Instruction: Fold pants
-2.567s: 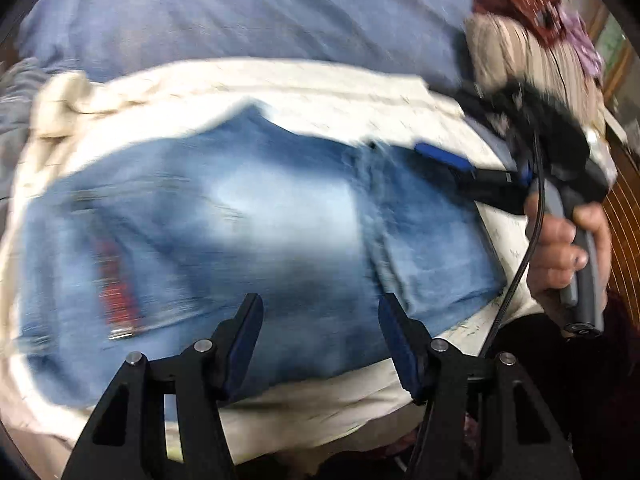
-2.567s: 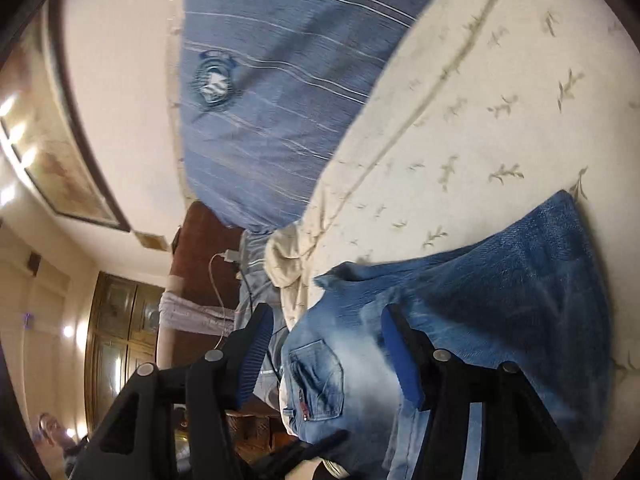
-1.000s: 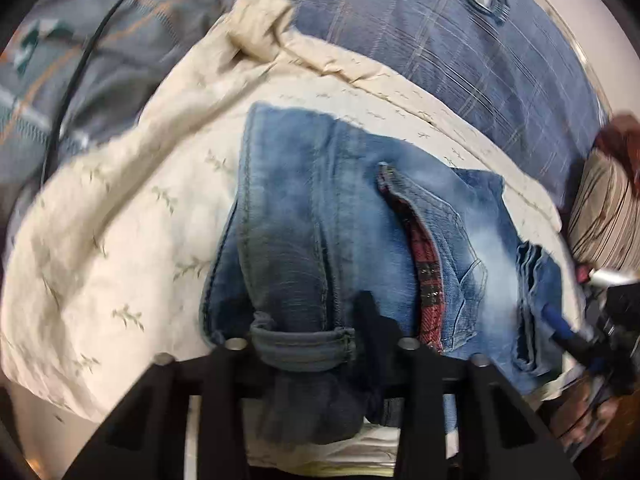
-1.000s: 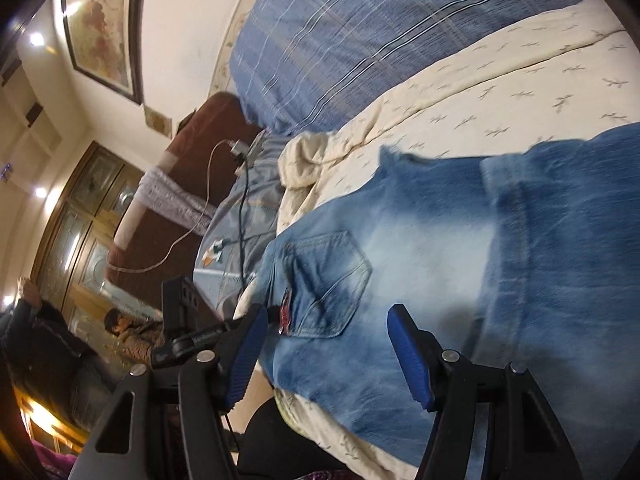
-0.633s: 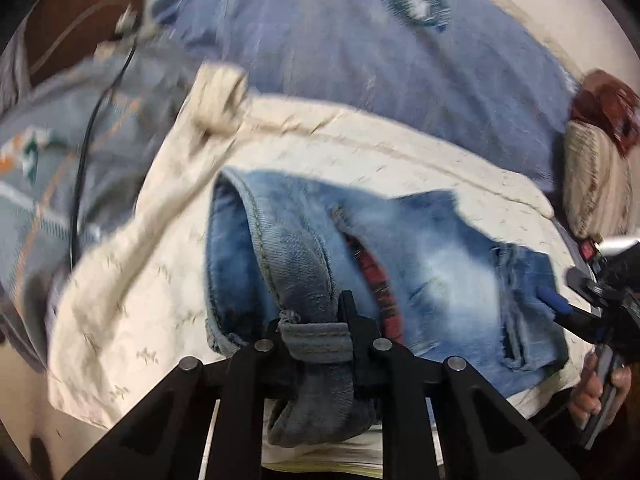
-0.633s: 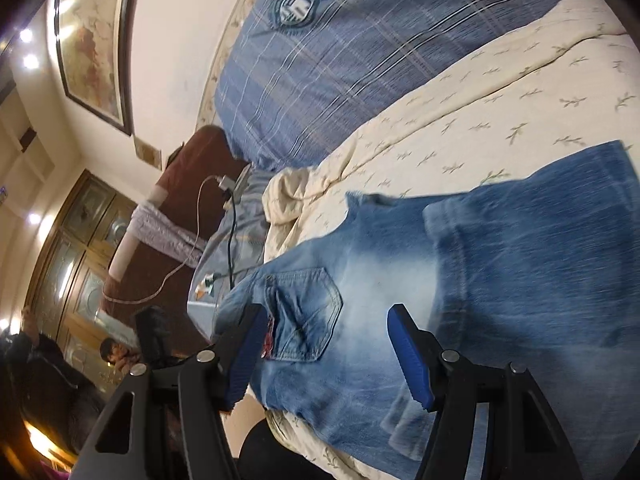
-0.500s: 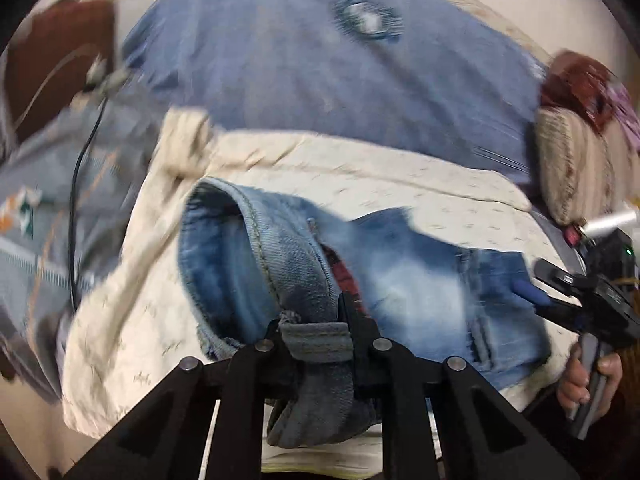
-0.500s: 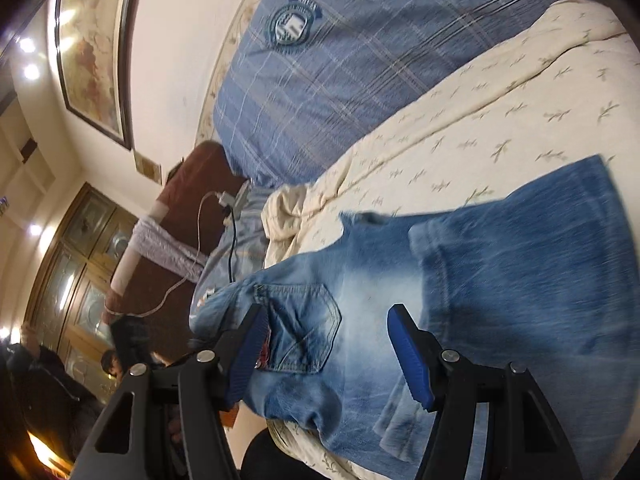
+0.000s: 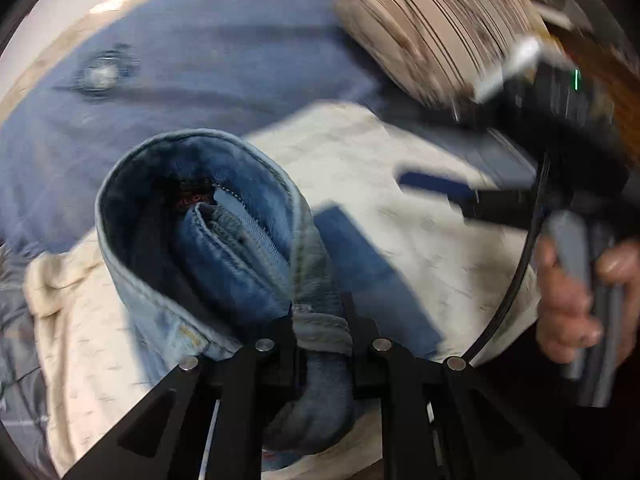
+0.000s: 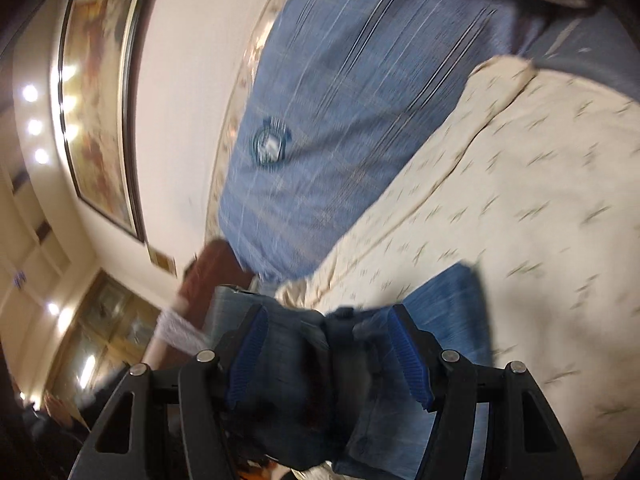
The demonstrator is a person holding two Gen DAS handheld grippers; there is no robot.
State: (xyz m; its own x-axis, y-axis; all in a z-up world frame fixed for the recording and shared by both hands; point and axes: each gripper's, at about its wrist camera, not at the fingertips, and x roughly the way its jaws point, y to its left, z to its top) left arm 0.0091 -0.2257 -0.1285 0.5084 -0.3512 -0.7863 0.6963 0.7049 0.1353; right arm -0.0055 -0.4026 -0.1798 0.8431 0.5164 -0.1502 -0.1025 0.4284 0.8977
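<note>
Blue jeans lie on a cream patterned sheet. My left gripper is shut on the waistband at a belt loop and holds it lifted, so the waist gapes open and shows the inside. To the right in the left wrist view, a hand holds my right gripper over the sheet, blurred. In the right wrist view the right gripper stands open. Bunched denim lies between and beyond its blue pads, which do not press on it.
A large blue striped pillow lies behind the sheet, also the pillow in the right wrist view. A beige striped cushion sits at the back right. A framed picture hangs on the wall above a wooden cabinet.
My left gripper has lifted the waistband and carried it right across the bed, rolling as it went. The right gripper has swung round, and the denim now bunches close between its fingers.
</note>
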